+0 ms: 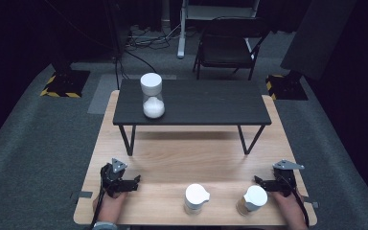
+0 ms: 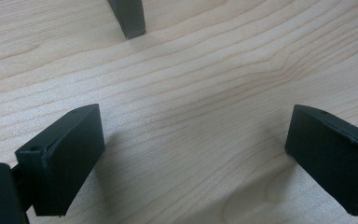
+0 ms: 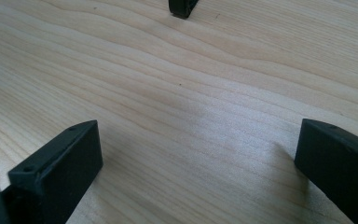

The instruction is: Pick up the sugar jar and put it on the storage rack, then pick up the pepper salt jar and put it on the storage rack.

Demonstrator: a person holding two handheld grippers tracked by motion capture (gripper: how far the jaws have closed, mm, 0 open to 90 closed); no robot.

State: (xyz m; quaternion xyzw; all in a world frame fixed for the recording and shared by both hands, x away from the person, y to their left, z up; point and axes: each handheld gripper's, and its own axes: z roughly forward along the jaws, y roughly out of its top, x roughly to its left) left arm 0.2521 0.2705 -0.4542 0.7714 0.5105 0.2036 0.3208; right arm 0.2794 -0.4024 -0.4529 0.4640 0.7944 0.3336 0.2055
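My left gripper rests low over the wooden table near its front left corner. It is open, and bare wood shows between the two black jaws in the left gripper view. My right gripper sits near the front right corner, also open over bare wood. A white-lidded jar stands at the front middle. A second white-lidded jar with brownish contents stands just left of the right gripper. A taller jar of white powder stands on the left end of a black raised shelf.
The black shelf stands on thin legs across the far half of the table; one leg foot is ahead of the left gripper and another foot ahead of the right. A black chair stands on the carpet beyond.
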